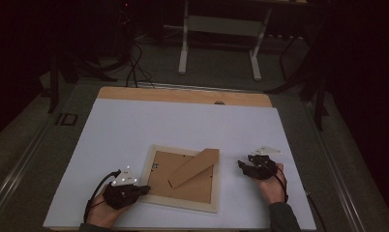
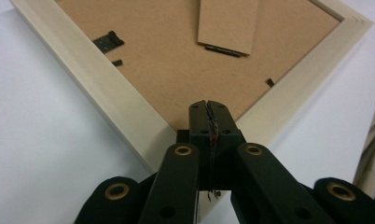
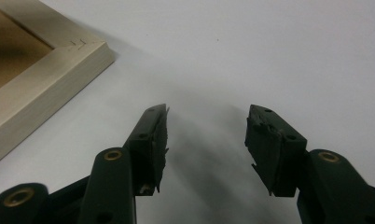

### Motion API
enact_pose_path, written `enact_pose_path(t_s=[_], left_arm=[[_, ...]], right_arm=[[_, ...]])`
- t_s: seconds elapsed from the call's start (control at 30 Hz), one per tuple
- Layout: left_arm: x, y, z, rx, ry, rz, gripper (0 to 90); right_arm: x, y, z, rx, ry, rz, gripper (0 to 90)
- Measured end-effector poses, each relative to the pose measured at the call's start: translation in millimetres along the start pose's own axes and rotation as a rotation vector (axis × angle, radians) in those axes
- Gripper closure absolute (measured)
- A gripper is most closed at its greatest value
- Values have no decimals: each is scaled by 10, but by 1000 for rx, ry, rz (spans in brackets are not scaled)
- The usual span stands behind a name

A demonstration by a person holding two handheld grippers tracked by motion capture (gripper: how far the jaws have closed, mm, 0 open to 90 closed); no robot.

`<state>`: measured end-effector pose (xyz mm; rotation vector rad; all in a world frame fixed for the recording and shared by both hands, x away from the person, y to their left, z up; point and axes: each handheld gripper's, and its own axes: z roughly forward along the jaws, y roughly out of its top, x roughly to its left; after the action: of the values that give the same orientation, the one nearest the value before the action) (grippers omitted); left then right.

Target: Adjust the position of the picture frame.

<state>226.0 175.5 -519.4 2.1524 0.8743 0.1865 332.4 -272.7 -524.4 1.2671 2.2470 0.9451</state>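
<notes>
**Pale wood, brown board, matt black plastic**

The picture frame (image 1: pixel 183 178) has a rim of pale, unvarnished-looking wood, smooth and matt; its backing board (image 2: pixel 176 56) inside that rim looks like brown fibreboard, dull and faintly grainy; the stand flap (image 1: pixel 195 166) on it seems the same brown card; small dark metal clips (image 2: pixel 107 41) sit by the rim; the sheet (image 1: pixel 134 130) under the frame is white, smooth, matt; both grippers (image 2: pixel 209 112) (image 3: pixel 208 135) look like black matt plastic with brass-coloured rivets.
</notes>
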Motion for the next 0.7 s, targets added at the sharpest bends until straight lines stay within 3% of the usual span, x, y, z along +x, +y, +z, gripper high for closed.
enact_pose_path(t_s=[0.4,0.53,0.7], left_arm=[[-122,-91,-68,14,-23,29,900],[-138,-132,-81,13,-54,39,900],[-182,-201,-46,71,-46,61,900]], right_arm=[[-26,-8,-11,-5,-1,12,476],[-13,-3,-8,-2,2,7,477],[19,54,38,-25,36,37,493]])
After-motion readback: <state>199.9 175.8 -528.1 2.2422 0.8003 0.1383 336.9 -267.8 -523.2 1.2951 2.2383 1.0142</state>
